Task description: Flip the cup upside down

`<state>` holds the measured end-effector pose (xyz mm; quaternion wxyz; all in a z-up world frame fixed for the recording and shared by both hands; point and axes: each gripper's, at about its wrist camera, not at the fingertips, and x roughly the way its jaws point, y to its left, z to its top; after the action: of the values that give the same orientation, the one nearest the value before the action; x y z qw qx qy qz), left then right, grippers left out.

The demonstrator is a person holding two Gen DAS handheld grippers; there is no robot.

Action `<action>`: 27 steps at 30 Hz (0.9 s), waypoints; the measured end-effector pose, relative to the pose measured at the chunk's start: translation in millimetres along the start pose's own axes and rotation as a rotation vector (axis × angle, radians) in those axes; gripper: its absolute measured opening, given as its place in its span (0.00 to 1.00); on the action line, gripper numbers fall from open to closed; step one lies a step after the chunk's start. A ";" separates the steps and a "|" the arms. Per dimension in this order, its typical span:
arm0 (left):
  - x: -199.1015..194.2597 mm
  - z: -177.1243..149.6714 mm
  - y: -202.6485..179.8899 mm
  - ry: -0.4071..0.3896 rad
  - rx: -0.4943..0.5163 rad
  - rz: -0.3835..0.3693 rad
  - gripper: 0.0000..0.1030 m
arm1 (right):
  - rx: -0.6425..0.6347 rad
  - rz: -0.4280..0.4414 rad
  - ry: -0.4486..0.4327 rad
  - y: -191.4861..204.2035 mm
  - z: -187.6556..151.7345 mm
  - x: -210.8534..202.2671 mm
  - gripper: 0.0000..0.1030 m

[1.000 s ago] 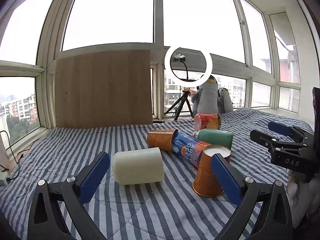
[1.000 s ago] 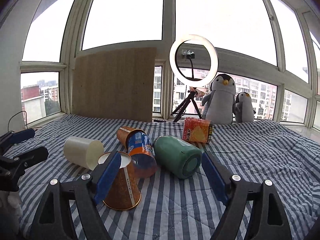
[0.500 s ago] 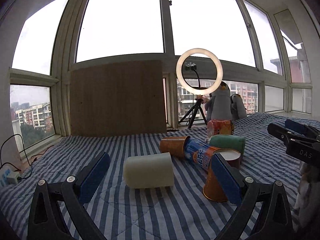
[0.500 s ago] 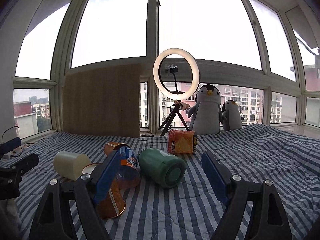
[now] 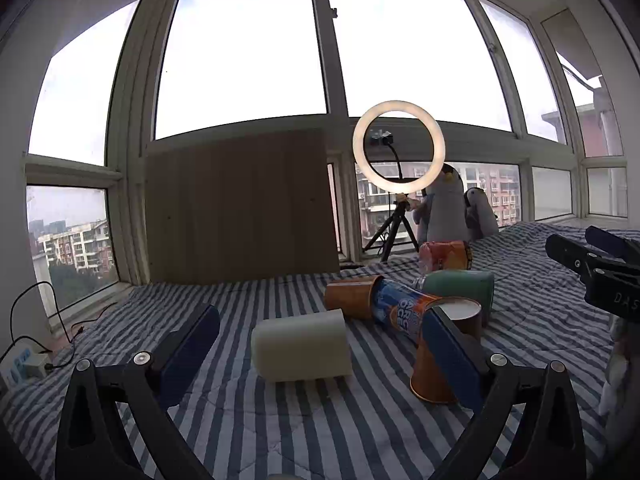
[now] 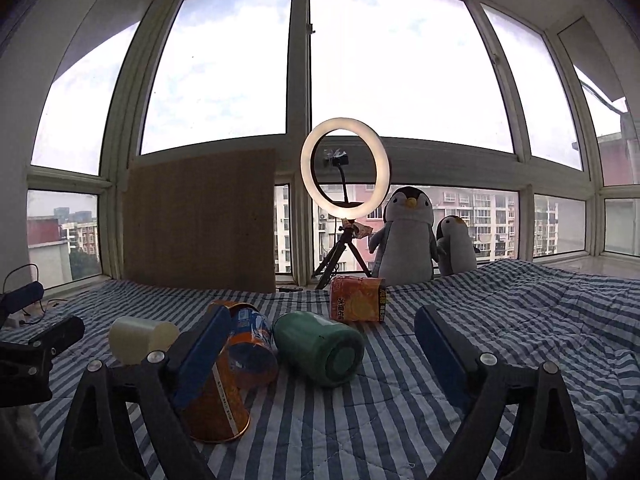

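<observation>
An orange paper cup (image 5: 438, 364) stands upside down on the striped bed, its white base up, partly hidden behind my left gripper's right finger. It also shows in the right wrist view (image 6: 218, 408), behind the left finger there. My left gripper (image 5: 320, 344) is open and empty, just in front of a cream cylinder (image 5: 302, 346) lying on its side. My right gripper (image 6: 320, 344) is open and empty, facing a green bottle (image 6: 320, 346) lying on its side.
A blue-orange can (image 5: 402, 310) lies with its end inside a second orange cup (image 5: 350, 296). A snack bag (image 6: 356, 300) lies behind the bottle. A ring light on a tripod (image 6: 345, 184), two plush penguins (image 6: 408, 236) and a wooden board (image 6: 200, 220) stand by the windows.
Both grippers have tilted upward and drawn back a little, so the objects sit lower in both views. The upside-down cup stays in place. Both grippers stay open.
</observation>
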<state>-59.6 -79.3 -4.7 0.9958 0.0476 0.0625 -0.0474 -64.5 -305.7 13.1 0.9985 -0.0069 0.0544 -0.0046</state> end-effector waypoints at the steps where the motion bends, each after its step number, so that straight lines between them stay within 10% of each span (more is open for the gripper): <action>1: 0.3 -0.1 0.8 0.002 -0.004 0.000 0.99 | 0.001 0.000 0.001 -0.2 -0.1 0.3 0.90; 27: 1.6 -1.1 5.4 0.010 -0.022 -0.005 0.99 | -0.005 -0.003 0.000 -1.6 -1.2 -1.0 0.95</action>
<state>-57.6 -74.0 -5.6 0.9958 0.0366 0.0679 -0.0490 -65.6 -307.3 12.0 0.9985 -0.0092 0.0543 -0.0057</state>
